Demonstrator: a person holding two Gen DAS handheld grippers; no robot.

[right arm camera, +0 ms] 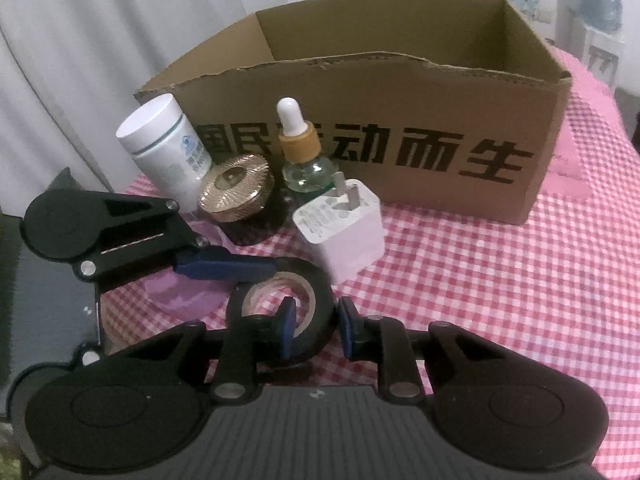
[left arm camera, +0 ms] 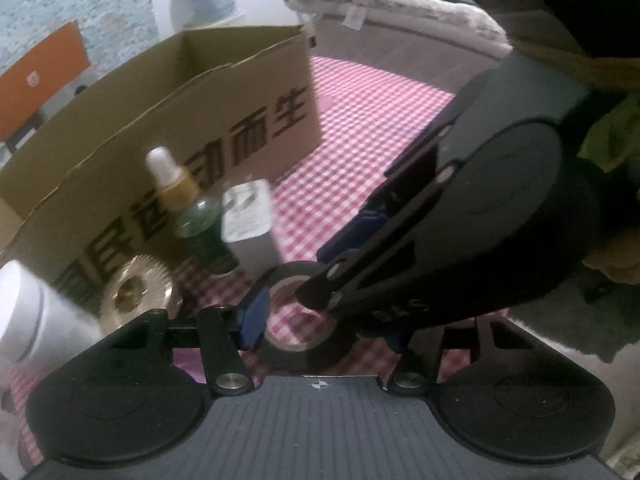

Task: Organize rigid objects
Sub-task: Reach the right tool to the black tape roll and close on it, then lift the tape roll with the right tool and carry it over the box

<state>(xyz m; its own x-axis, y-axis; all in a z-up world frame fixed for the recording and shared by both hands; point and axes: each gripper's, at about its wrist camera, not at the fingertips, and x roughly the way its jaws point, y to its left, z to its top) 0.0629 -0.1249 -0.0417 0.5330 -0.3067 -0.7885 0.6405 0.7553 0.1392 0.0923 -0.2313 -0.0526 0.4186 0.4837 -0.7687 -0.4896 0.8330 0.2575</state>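
1. Left hand-held gripper [right arm camera: 224, 268]: reaches in at 9 o'clock; its opening cannot be told.
2. Right hand-held gripper [right arm camera: 318, 330]: fingers apart, straddling the tape roll's [right arm camera: 320, 300] rim, at 6 o'clock.
3. Tape roll lies on the bench [right arm camera: 480, 280], cardboard box [right arm camera: 400, 152] at 12 o'clock.

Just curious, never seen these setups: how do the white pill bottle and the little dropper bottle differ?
The white pill bottle is opaque and wide, with a flat white lid; the dropper bottle is clear greenish glass, narrower, topped by a white rubber bulb on a tan collar. The pill bottle appears to lean left, while the dropper bottle stands more upright. Both stand on the checked cloth in front of the cardboard box, neither held by tongs.
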